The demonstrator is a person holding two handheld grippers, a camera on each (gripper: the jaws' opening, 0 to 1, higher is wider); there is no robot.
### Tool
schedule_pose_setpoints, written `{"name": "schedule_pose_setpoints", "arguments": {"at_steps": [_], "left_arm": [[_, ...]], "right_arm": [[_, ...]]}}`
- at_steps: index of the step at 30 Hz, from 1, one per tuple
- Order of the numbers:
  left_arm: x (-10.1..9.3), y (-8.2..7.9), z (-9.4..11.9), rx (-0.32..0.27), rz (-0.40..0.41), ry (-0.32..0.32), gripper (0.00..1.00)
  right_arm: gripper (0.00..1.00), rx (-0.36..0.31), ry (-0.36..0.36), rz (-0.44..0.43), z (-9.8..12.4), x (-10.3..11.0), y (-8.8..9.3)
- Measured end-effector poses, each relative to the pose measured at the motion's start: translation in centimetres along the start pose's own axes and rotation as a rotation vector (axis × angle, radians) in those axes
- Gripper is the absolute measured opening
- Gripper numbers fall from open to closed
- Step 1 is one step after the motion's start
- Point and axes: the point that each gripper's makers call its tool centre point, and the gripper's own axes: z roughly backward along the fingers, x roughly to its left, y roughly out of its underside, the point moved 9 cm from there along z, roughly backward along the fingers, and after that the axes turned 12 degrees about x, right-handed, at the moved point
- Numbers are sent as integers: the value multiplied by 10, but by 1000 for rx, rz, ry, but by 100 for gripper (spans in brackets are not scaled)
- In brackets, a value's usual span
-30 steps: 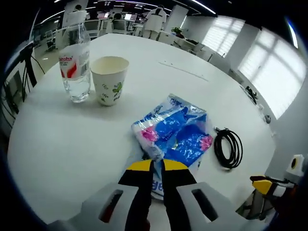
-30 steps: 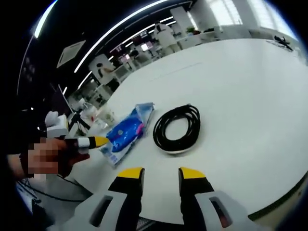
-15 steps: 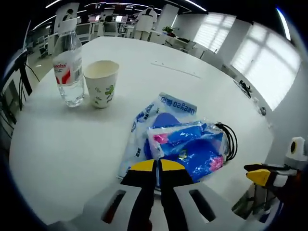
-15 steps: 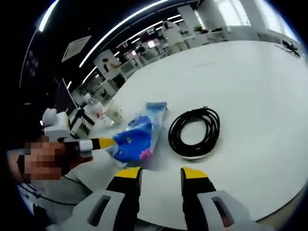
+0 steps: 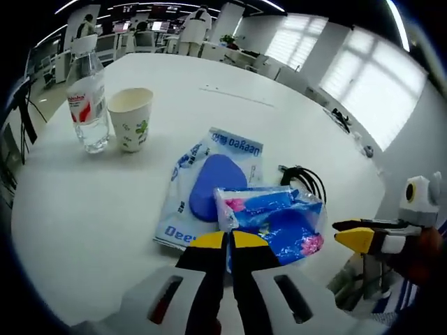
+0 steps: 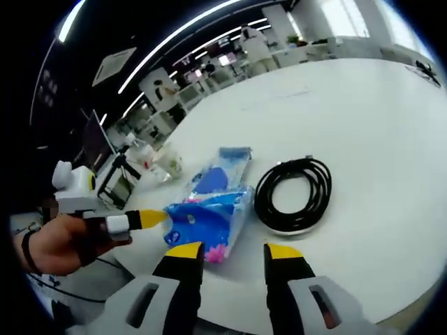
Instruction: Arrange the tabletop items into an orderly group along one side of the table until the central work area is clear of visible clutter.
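Note:
My left gripper [image 5: 228, 241] is shut on a crinkled blue and pink plastic packet [image 5: 279, 216], held just above the white round table [image 5: 84, 202]. A flat blue and white pack [image 5: 209, 185] lies on the table just beyond it. In the right gripper view the left gripper [image 6: 150, 218] comes in from the left, holding the packet [image 6: 206, 220] near the flat pack [image 6: 220, 167]. My right gripper [image 6: 234, 250] stands open, near the packet, with nothing between its jaws. A coiled black cable [image 6: 297, 195] lies beside the packs.
A water bottle [image 5: 85, 98] and a paper cup [image 5: 130, 118] stand together at the table's far left. The cable coil [image 5: 305, 181] lies right of the packs. The right gripper [image 5: 363, 239] hovers past the table's near right edge. Office desks and people are far behind.
My left gripper has pulled the blue packet up and toward the near right, uncovering the flat pack beneath it. The right gripper stayed open and the packet now sits closer before it.

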Motion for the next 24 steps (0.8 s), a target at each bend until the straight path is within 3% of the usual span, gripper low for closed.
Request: {"name": "schedule_pose_setpoints", "arguments": {"at_steps": [15, 18, 24], "left_arm": [[-5, 1, 4, -4, 0, 21, 0], [-5, 2, 4, 0, -14, 27, 0], [-8, 3, 5, -1, -24, 32, 0]], "right_arm": [[27, 15, -15, 36, -11, 6, -6], [23, 24, -5, 36, -14, 6, -7], [2, 21, 25, 4, -15, -3, -8]]}}
